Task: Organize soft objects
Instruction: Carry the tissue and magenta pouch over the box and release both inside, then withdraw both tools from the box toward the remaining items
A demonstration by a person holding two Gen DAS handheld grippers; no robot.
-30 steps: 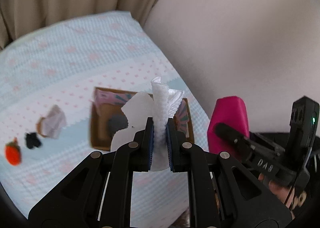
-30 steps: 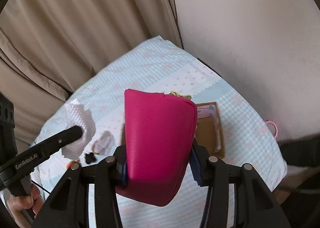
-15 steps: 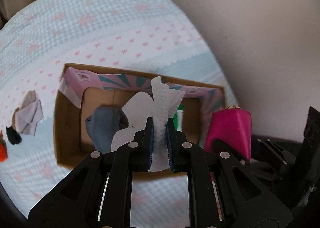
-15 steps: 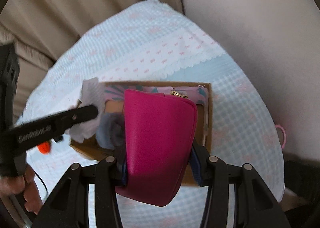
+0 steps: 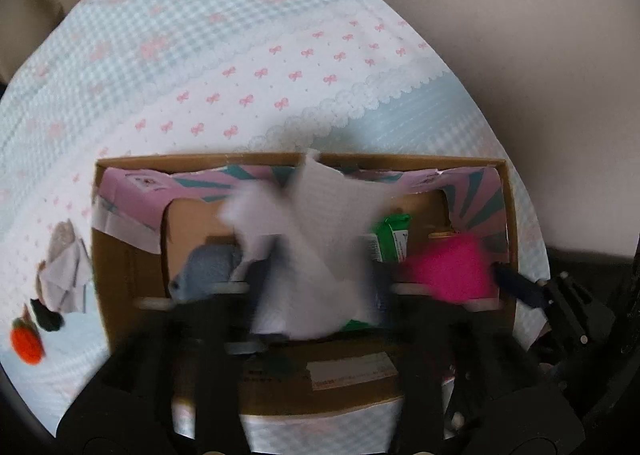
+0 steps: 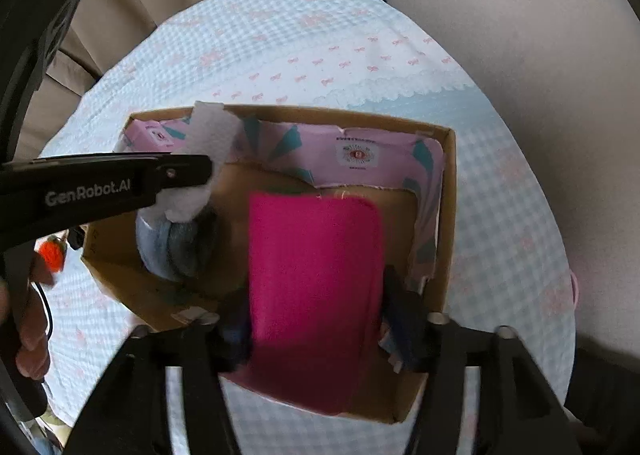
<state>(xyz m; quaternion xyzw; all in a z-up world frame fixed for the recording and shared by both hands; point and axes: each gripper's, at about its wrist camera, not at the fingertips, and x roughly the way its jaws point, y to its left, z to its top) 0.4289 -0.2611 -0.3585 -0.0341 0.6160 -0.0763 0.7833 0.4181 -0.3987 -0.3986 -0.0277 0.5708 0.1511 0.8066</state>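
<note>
An open cardboard box (image 5: 120,279) with pink and teal flaps lies on the bed. My left gripper (image 5: 316,295) points down into it, blurred, its jaws opening wide. The white tissue (image 5: 320,239) hangs loose between them. In the right wrist view, one of the left gripper's fingers (image 6: 180,171) reaches over the box (image 6: 448,215) beside the tissue (image 6: 208,151). My right gripper (image 6: 320,327) is also opening; the pink pouch (image 6: 312,279) stands between its pads, no longer pinched. The pouch (image 5: 444,267) sits at the box's right end.
A grey-blue soft thing (image 5: 208,271) and a green pack (image 5: 392,239) lie in the box. On the bow-patterned cloth (image 5: 240,55), left of the box, are a pale cloth (image 5: 64,267), a black item (image 5: 46,315) and an orange item (image 5: 26,339). A wall rises at right, curtains behind.
Both grippers came down over the box. The left jaws, shut on the tissue before, have spread wide. The right jaws have widened off the pink pouch.
</note>
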